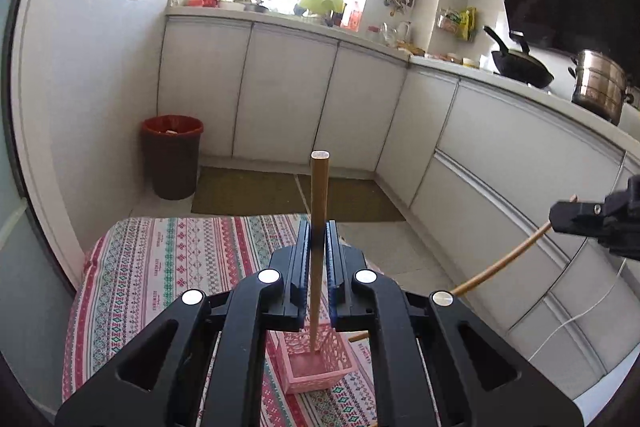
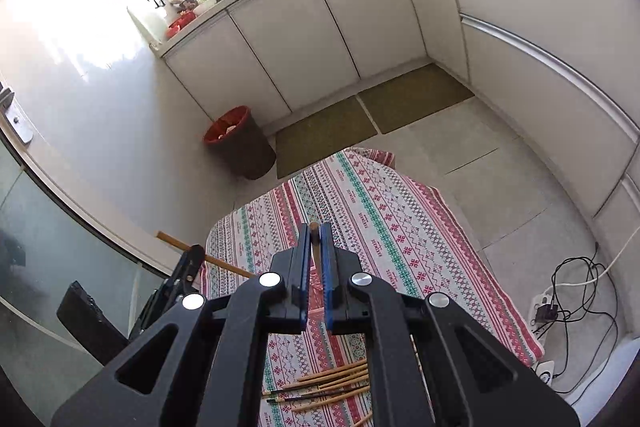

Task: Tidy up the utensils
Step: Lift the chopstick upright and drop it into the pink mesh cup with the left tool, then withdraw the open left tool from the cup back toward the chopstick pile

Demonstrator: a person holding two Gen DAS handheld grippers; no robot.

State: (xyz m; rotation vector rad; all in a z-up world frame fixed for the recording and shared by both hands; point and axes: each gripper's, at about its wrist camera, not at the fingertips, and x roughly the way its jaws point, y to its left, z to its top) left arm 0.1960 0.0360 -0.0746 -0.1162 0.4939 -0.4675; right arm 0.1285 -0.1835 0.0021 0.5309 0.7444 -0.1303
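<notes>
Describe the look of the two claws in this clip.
Both match: the left claw and right claw have matte black angular linkage arms with triangular cut-outs, round silver pivot caps, and two straight black fingers faced with ribbed blue pads. No hand, sleeve or markings show.

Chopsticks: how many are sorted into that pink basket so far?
None looks finished. The left gripper holds one chopstick upright, its lower end already inside the pink basket, not yet released. The right gripper grips a second chopstick in the air. A pile of chopsticks still lies on the patterned cloth.
</notes>
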